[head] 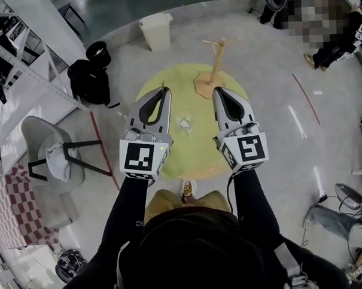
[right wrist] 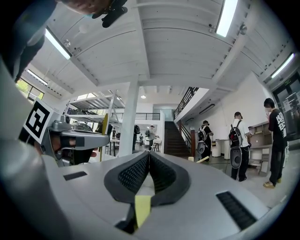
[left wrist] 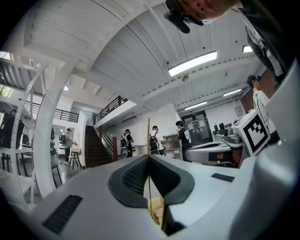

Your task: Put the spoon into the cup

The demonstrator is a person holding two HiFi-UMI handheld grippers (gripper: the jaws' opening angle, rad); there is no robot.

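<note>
A small clear glass cup [head: 183,123] stands on the round yellow-green table [head: 188,164], between my two grippers. My left gripper [head: 165,91] is shut on a thin golden spoon [left wrist: 149,140]. The spoon shows edge-on between the pads and sticks out past the tips [head: 163,85]. My right gripper [head: 217,90] is to the right of the cup, shut, with nothing between its pads [right wrist: 140,171]. Both grippers point level, away from me, above the table. In the right gripper view the left gripper [right wrist: 77,136] and its spoon [right wrist: 105,123] show at the left.
A wooden stand [head: 216,58] on a flat base sits at the table's far side, just beyond the right gripper. A white bin [head: 155,29], a black bag [head: 88,79] and a grey chair [head: 49,152] stand on the floor around. People stand at the far right.
</note>
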